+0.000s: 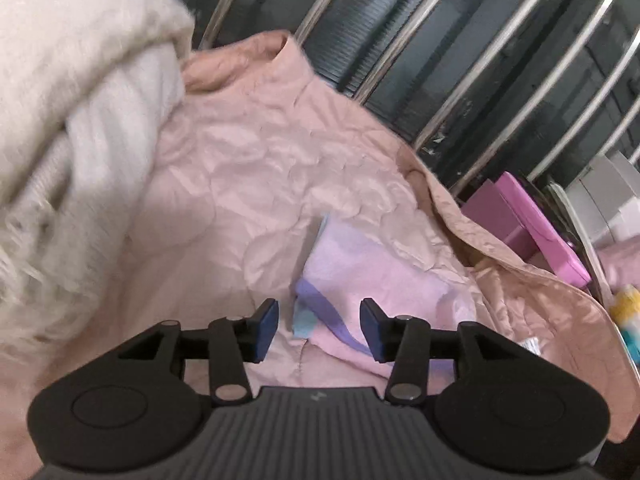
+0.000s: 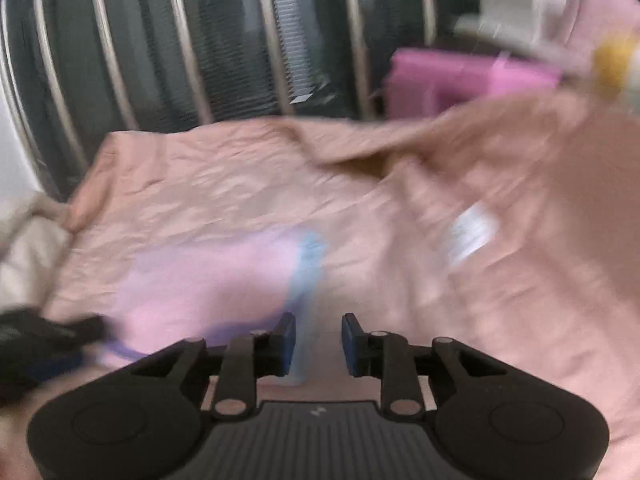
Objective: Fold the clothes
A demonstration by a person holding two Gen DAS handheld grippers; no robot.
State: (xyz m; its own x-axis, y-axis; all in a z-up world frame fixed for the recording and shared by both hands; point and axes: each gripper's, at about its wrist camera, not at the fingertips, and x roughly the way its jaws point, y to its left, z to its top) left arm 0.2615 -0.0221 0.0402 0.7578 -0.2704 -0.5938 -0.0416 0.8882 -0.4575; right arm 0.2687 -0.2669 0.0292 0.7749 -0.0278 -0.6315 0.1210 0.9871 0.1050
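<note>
A small light-pink garment point(image 1: 372, 268) with purple and pale-blue trim lies on a crumpled pink quilted cover point(image 1: 240, 168). My left gripper point(image 1: 319, 330) hovers over the garment's near edge, its blue pads apart and the trimmed edge showing in the gap beneath them. The right wrist view is blurred. There the same garment point(image 2: 208, 280) spreads to the left, and its pale-blue strip runs down into the gap of my right gripper point(image 2: 319, 344), whose pads stand apart and do not press on it. The left gripper point(image 2: 60, 340) shows as a dark smear at the left edge.
A cream knitted blanket point(image 1: 72, 120) is heaped on the left. Metal bars point(image 1: 460, 80) over dark glass run behind the bed. A magenta box point(image 1: 532, 224) and a yellow-topped item point(image 1: 628, 304) sit at the right. A folded-back flap of the cover point(image 2: 460, 136) carries a white label point(image 2: 472, 232).
</note>
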